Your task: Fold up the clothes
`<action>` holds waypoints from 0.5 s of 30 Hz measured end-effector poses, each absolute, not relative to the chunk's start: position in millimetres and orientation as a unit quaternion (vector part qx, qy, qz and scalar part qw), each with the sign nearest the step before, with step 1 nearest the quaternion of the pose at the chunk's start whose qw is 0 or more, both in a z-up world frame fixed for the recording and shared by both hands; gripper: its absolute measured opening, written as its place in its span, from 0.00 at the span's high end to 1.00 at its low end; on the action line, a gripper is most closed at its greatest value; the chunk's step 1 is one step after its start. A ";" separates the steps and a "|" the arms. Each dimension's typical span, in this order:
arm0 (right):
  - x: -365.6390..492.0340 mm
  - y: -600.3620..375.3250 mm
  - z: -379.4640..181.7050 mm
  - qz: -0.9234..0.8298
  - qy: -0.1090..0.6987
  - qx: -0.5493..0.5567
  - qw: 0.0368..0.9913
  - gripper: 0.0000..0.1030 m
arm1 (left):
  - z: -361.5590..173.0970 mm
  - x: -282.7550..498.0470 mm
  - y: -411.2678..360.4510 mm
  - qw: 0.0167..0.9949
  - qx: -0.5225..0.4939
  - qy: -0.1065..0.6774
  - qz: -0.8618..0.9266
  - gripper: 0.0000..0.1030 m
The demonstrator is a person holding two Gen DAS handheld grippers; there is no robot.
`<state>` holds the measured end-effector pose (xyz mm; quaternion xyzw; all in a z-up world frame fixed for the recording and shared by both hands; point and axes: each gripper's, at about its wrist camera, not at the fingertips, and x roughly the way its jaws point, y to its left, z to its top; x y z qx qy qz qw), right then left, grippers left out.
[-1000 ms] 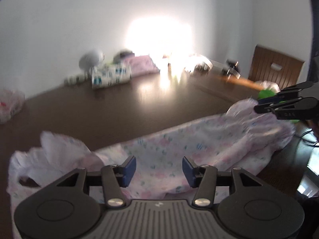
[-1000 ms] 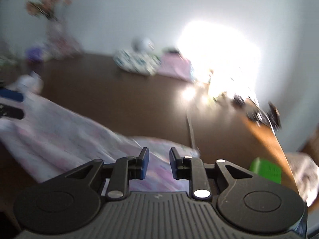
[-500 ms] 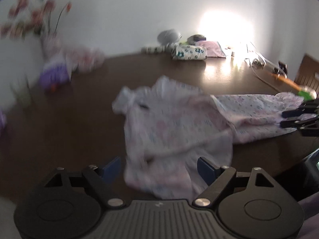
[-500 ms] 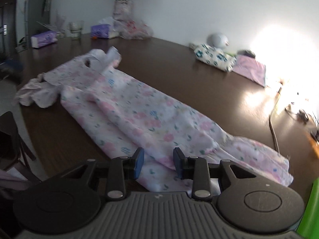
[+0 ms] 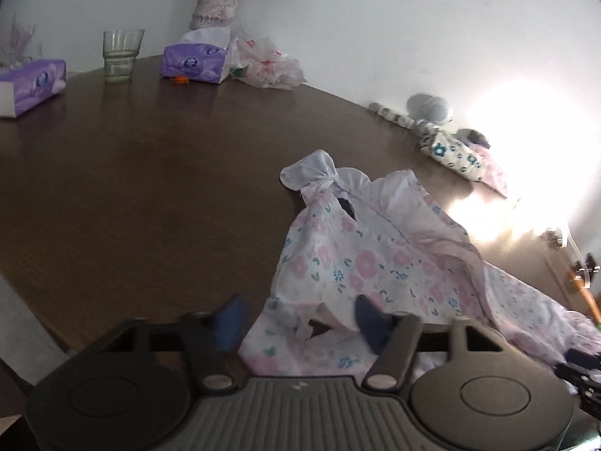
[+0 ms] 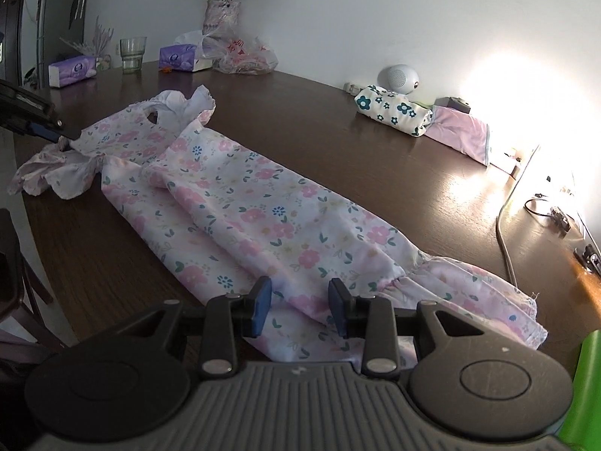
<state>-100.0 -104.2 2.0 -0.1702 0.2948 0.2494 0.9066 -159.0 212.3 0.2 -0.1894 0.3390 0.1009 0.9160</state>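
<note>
A white cotton dress printed with pink and blue flowers (image 6: 263, 203) lies lengthwise along the near edge of a dark brown wooden table (image 6: 338, 131), ruffled neckline at the far left. The left gripper (image 5: 300, 319) is closing, bunched fabric between its blue pads (no firm pinch visible). The right gripper (image 6: 298, 306), jaws apart and opening, hovers over the hem end.

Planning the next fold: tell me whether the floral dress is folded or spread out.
Partly folded. The floral dress lies lengthwise on the table, one long side lapped over the middle; its ruffled ends lie unfolded.
</note>
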 end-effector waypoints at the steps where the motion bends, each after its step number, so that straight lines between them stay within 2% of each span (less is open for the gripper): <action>1: -99.7 -103.9 2.2 0.249 0.295 -0.171 0.906 0.67 | -0.5 -156.6 210.5 0.914 -0.196 0.341 0.104 0.82; 4: -100.2 -103.7 2.1 0.249 0.294 -0.172 0.906 0.67 | -1.1 -154.2 203.6 0.916 -0.204 0.328 0.109 0.88; 11: -101.6 -110.3 -0.4 0.257 0.288 -0.154 0.910 0.67 | 47.1 -144.2 160.1 0.939 -0.266 0.212 -0.046 0.88; 13: -102.2 -112.3 -0.8 0.260 0.287 -0.151 0.910 0.67 | 60.6 -131.2 120.0 0.933 -0.279 0.183 -0.133 0.88; 15: -103.2 -115.5 -1.0 0.259 0.287 -0.145 0.911 0.66 | 63.9 -111.1 66.4 0.916 -0.271 0.196 -0.222 0.88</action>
